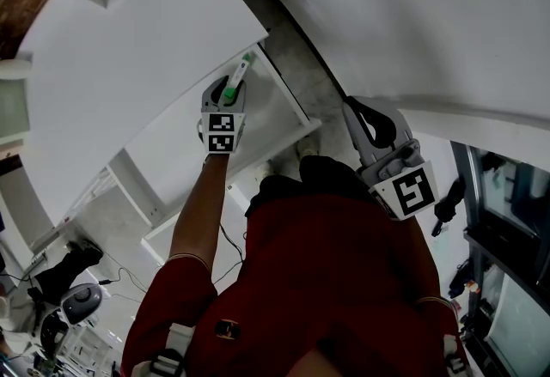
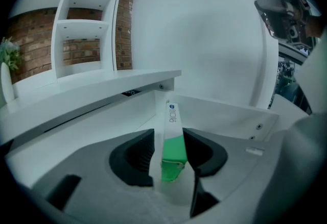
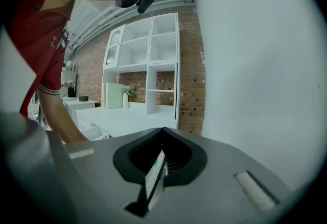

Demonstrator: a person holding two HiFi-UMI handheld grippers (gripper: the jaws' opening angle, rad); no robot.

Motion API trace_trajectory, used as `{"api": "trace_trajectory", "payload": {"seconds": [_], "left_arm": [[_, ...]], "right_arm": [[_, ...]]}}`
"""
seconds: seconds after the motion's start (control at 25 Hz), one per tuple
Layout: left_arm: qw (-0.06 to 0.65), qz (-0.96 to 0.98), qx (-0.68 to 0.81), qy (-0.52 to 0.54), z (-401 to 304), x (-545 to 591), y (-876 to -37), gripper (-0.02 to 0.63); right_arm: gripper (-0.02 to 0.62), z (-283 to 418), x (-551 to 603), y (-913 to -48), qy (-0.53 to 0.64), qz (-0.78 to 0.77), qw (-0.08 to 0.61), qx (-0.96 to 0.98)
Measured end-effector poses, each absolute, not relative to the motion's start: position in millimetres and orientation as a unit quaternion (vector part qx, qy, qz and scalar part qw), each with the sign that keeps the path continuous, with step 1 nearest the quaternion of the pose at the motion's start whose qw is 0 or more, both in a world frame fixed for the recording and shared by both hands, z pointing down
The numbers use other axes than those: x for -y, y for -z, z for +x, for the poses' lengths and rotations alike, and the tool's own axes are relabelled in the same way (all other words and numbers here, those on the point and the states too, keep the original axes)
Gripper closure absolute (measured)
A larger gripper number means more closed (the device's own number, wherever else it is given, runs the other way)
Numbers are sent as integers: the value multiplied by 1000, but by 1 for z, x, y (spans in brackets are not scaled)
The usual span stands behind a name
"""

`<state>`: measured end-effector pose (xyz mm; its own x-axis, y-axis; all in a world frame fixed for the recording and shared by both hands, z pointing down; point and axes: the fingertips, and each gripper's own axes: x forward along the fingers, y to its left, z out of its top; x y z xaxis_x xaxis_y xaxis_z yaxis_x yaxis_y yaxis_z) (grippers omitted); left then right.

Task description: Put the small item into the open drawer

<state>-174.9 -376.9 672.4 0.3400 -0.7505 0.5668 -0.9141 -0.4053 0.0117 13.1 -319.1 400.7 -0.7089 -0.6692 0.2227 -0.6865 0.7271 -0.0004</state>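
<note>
Left gripper is pinching the box. The pale fingers are sitting against both long sides, with no clear gap showing. The box is slim, with its green half in the grip and its white half sticking out past the tips. It's hanging over the open drawer, just beyond the front edge of the tabletop.

Right gripper is idling off to the side, jaws pressed together with nothing in them.

Step in hand, as I'm reading it, is placement, with the box over the drawer but not released.

The next move is calling for a little lowering so the box isn't dropping far, then spreading the jaws and backing out clear of the drawer wall.

Hard to make out:
- The gripper body is blocking the drawer floor under the box.
- I can't tell whether the box tip is touching anything.
- The print on the box is too small to read.
- In the head view, the person's torso is covering most of the lower frame.
</note>
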Motion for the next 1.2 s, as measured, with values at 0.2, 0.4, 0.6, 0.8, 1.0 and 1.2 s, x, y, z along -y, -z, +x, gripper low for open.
{"api": "trace_trajectory", "payload": {"seconds": [0.2, 0.4, 0.6, 0.8, 1.0, 1.2], "left_arm": [[165, 805, 515, -242, -173, 371, -660, 391], [140, 816, 519, -211, -168, 360, -618, 380], [119, 832, 524, -140, -160, 332, -543, 393], [111, 829, 545, -59, -160, 296, -466, 454], [91, 819, 567, 12, -154, 271, -404, 522], [60, 815, 575, 22, -143, 252, -367, 563]], "right_arm": [[583, 5, 318, -399, -43, 353, 88, 930], [583, -6, 315, -400, -44, 336, 77, 938], [583, -19, 306, -394, -54, 312, 66, 946], [583, -31, 292, -377, -57, 283, 26, 957], [583, -36, 275, -367, -58, 260, 4, 964], [583, -34, 260, -354, -71, 245, -30, 967]]}}
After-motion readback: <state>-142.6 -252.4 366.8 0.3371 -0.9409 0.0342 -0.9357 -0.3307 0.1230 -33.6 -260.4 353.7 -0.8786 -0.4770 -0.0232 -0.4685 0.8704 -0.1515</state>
